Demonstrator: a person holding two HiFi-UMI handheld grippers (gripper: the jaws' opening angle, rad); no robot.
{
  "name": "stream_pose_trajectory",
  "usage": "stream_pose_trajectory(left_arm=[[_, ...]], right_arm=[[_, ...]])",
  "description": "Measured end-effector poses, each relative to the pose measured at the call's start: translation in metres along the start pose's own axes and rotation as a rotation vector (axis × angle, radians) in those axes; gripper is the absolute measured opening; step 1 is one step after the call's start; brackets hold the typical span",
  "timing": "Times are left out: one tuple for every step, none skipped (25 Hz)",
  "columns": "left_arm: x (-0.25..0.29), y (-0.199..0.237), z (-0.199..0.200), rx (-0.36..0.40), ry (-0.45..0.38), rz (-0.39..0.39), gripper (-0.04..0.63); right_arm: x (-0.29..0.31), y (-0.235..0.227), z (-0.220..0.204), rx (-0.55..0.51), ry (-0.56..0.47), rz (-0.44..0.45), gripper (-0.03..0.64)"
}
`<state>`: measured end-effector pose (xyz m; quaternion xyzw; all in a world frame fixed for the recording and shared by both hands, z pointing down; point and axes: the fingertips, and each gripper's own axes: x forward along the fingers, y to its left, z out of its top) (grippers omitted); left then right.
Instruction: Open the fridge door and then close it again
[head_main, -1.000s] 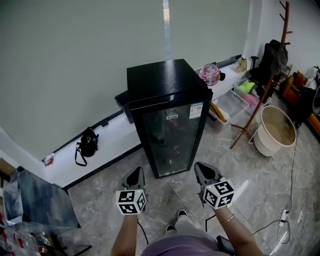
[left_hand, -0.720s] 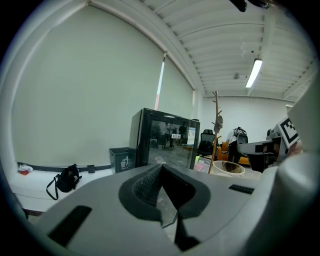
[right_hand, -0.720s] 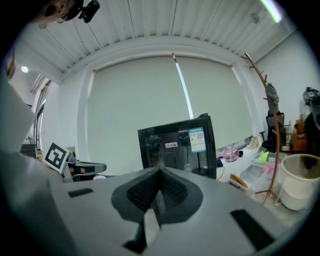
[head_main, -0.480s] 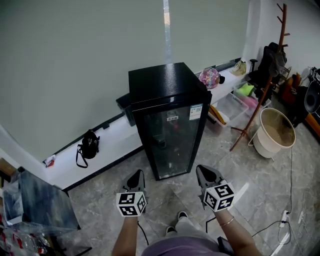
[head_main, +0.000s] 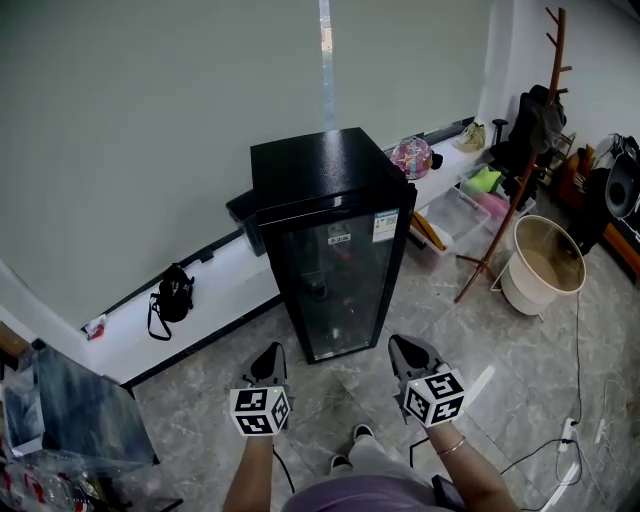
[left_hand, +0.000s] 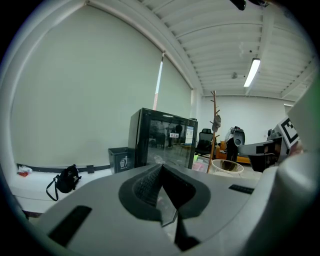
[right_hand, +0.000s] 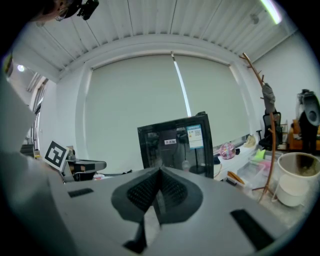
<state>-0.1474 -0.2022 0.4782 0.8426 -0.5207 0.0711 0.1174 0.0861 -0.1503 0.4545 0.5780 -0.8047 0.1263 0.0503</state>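
A small black fridge (head_main: 325, 215) with a glass door (head_main: 338, 285) stands against the pale wall, its door closed. Both grippers hover over the floor in front of it, apart from it. My left gripper (head_main: 271, 354) is shut with nothing between its jaws, pointing at the fridge's lower left. My right gripper (head_main: 402, 347) is also shut and empty, near the door's lower right corner. In the left gripper view the fridge (left_hand: 162, 137) shows ahead past the closed jaws of that gripper (left_hand: 161, 167); in the right gripper view the fridge (right_hand: 175, 145) stands ahead of the shut gripper (right_hand: 160, 171).
A black bag (head_main: 172, 295) lies on the low white ledge (head_main: 225, 285) left of the fridge. A dark bin (head_main: 243, 212) sits behind the fridge. A wooden coat stand (head_main: 520, 150), a cream tub (head_main: 542, 265) and clear boxes (head_main: 470, 205) stand to the right. A cable (head_main: 575, 390) runs over the floor.
The view has shifted slightly, so the fridge sits a little higher and to the left in the frame. Both grippers keep their places in front of it, shut.
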Motion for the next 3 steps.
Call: stream_pose_trajectory(left_arm=[[0.0001, -0.0002, 0.0002, 0.0, 0.0, -0.001, 0.005], [0.0002, -0.0003, 0.0005, 0.001, 0.0, -0.003, 0.004], [0.0004, -0.0004, 0.0008, 0.002, 0.001, -0.004, 0.005]], right_arm=[[-0.0004, 0.0001, 0.0, 0.0, 0.0, -0.001, 0.003], [-0.0005, 0.0003, 0.0001, 0.0, 0.0, -0.003, 0.003], [-0.0006, 0.0005, 0.0002, 0.0, -0.001, -0.004, 0.003]])
